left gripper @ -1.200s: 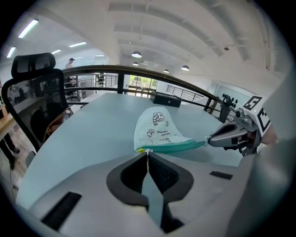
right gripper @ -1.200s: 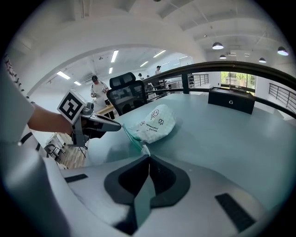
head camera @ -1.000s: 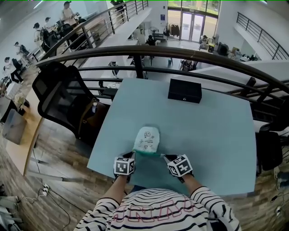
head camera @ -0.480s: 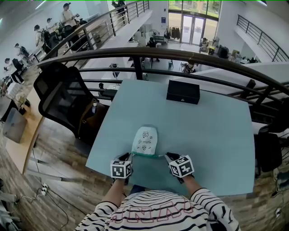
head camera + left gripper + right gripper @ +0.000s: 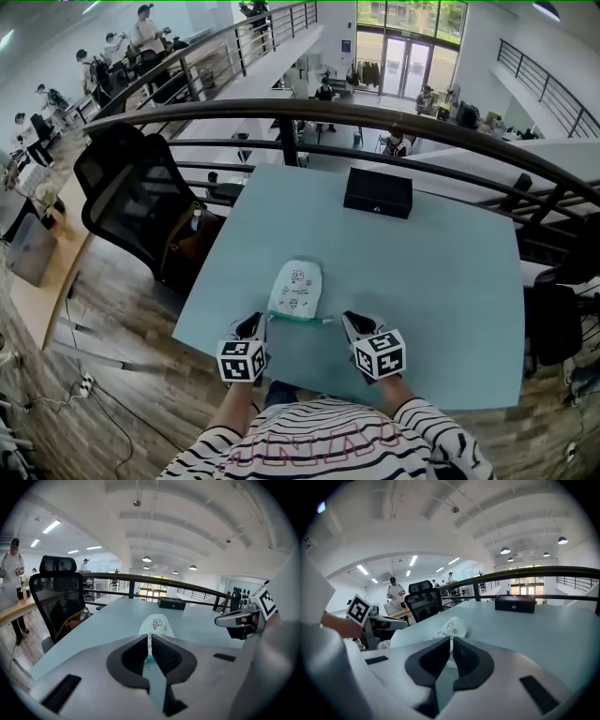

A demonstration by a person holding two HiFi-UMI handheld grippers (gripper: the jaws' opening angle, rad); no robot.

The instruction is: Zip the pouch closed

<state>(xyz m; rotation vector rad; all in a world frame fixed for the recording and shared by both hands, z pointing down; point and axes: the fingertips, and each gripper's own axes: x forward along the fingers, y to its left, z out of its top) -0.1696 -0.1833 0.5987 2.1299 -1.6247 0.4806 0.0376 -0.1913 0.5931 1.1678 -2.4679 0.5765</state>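
Surroundings, left to right: a black mesh chair (image 5: 131, 202) stands off the counter's (image 5: 450, 281) left edge, with a brown bag (image 5: 192, 242) on its seat. A dark curved railing (image 5: 375, 117) runs beyond the far edge. A black box (image 5: 378, 191) sits at the far edge, a little right of middle, well apart from everything else. Nothing lies between the box and the pouch.

The pouch (image 5: 296, 289) is white with small printed drawings. It lies near the counter's near edge, left of middle, between the two tools.

The left tool (image 5: 255, 323) is clenched on the left end of the pouch's near rim; its own view shows a thin teal and white strip pinched between the pads (image 5: 161, 654). The right tool (image 5: 352, 323) is clenched on the right end of the same rim, with a sliver of white material between its pads.

Hard to make out: in the head view the tool bodies and marker cubes cover both pinch points. The slider cannot be found in any view, nor can the zip be read as open or shut. A striped sleeve and torso cut off the near edge of the counter. Whether the near rim clears the surface cannot be told.

Orientation: the long axis runs from near edge toward far edge, leaning slightly right. The rounded end points at the far edge. The teal zip rim lies crosswise at the near end, stretched between the tools.
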